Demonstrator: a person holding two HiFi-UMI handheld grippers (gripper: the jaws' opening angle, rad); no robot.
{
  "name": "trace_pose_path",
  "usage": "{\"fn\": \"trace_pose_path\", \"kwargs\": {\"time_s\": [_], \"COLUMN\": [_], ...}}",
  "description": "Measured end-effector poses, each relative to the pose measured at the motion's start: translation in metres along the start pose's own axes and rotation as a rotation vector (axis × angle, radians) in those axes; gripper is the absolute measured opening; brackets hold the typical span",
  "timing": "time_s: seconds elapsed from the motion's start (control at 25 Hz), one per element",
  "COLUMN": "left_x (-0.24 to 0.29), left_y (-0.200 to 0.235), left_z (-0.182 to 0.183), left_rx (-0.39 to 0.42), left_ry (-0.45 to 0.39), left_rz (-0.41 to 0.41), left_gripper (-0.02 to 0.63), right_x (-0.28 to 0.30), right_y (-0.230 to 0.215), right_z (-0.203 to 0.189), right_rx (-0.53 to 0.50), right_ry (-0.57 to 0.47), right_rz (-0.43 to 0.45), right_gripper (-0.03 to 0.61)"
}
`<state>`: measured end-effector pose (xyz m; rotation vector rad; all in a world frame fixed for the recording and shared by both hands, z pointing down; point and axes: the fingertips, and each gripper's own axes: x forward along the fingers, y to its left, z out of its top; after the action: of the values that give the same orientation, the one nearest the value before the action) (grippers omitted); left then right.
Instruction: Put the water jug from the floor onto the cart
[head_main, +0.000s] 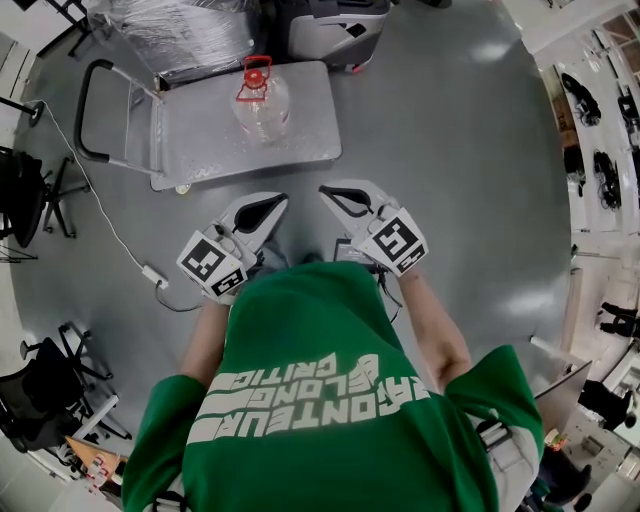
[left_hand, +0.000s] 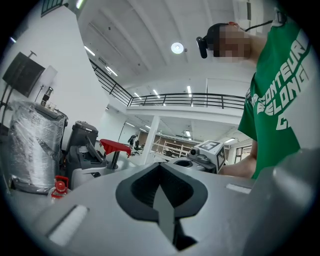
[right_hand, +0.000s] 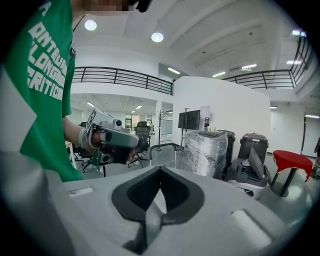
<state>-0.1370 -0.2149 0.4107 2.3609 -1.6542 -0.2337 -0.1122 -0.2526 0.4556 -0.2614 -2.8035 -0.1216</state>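
1. Status: clear plastic water jug (head_main: 262, 105) with a red cap and red carry handle stands upright on the deck of the grey metal flat-bed cart (head_main: 200, 140), towards its far edge. The cart's black tube handle is at the left end.
2. Contents of the jug cannot be made out through the glare.
3. Left gripper view: only the jug's red cap shows, at lower left; the rest sits behind the gripper's grey body.
4. Head view: the person's green sweatshirt (head_main: 320, 400) covers the grey floor (head_main: 450, 150) below.
5. Left tongs (head_main: 278, 199): closed tip to tip, nothing between them.
6. Right tongs (head_main: 326, 190): closed likewise, empty. Both are well apart from the jug, short of the cart's near edge.
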Motion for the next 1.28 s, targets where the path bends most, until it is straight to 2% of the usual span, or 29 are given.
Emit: {"fn": "trace_pose_path", "kwargs": {"time_s": [0.76, 1.28], "left_x": [-0.011, -0.016], "left_y": [-0.051, -0.068], "left_z": [-0.018, -0.024], "left_rx": [-0.002, 0.006], "left_ry": [0.019, 0.027], "left_rz": [-0.047, -0.05], "left_gripper": [0.014, 0.014], "right_x": [-0.039, -0.051], "right_y": [0.034, 0.048], "right_z": [-0.007, -0.013], "right_rx": [0.01, 0.002], "right_ry": [-0.005, -0.004], "right_rz": [-0.044, -0.042], "right_gripper": [-0.008, -0.008]}}
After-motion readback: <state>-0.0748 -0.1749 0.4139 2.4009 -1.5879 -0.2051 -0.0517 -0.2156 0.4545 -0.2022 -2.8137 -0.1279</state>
